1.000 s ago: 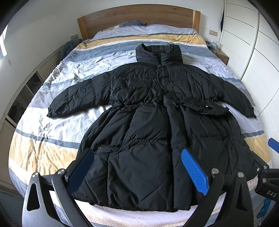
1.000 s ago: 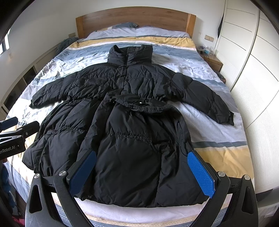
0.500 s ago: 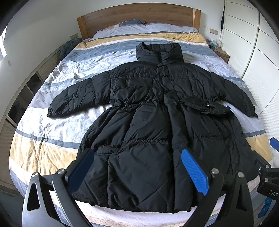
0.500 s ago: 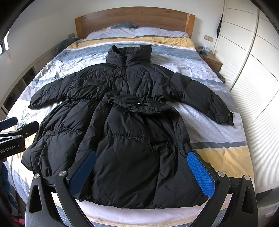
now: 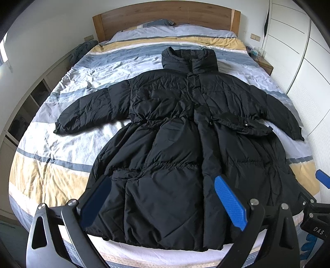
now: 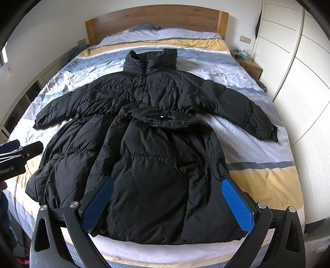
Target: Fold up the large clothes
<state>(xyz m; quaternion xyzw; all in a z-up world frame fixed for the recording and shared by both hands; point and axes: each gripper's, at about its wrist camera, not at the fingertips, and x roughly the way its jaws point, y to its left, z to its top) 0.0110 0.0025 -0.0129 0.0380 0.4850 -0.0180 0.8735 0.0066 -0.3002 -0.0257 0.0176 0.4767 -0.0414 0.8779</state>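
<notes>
Since the coat [image 5: 175,148] lies flat, face up on the bed [image 5: 51,156], sleeves spread for folding | I hold left gripper [image 5: 165,202] and right gripper [image 6: 167,204] agape, empty, above its hem.

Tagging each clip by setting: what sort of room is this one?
A bedroom, most likely: a made bed with a wooden headboard, a bedside table beside it, and white wardrobe doors along one wall.
</notes>
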